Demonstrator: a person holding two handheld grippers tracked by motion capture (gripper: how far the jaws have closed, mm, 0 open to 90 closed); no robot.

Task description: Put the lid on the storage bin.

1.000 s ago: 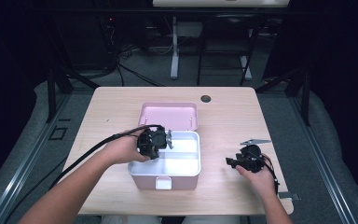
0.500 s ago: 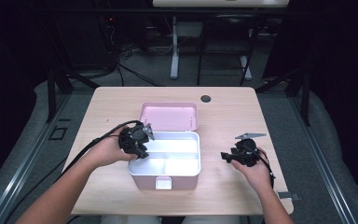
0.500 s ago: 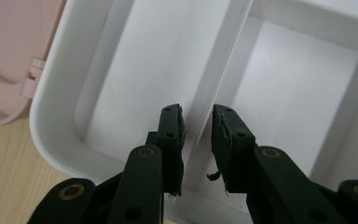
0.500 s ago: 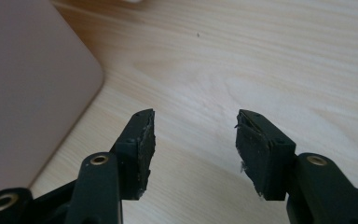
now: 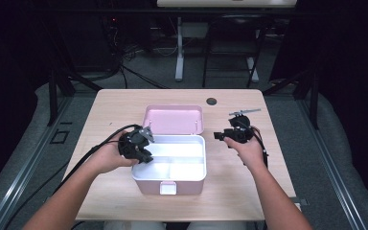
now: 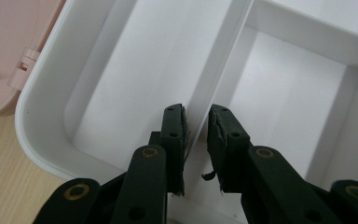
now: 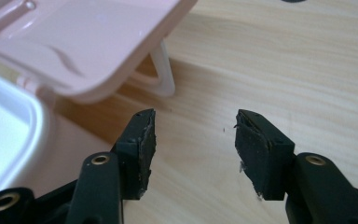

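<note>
While working over so bare a table (image 5: 249, 191), need fear little from its edges: open wood to the right and on the near side, and all edges well clear of the pink box (image 5: 168, 184) at its middle. Stands with the lid (image 5: 172, 120) thrown back to the far side, resting on a white loop (image 7: 165, 77); could swing or shift if bumped from the right. Holds the white tray (image 5: 172, 165), seated snugly in the box, so little slack at its walls.

Likely trouble: a lift by the thin divider (image 6: 223, 70) alone. Could tip the tray, jam a corner against the box wall, or drag the whole box along if off-centre.

Left gripper (image 6: 196, 121) at the tray's left end, jaws narrow and just now closing in, divider between them; cannot tell whether the pads already bite. Right gripper (image 7: 193, 126) just right of the lid, above bare wood, jaws spread and empty, with free room to steady the box.
</note>
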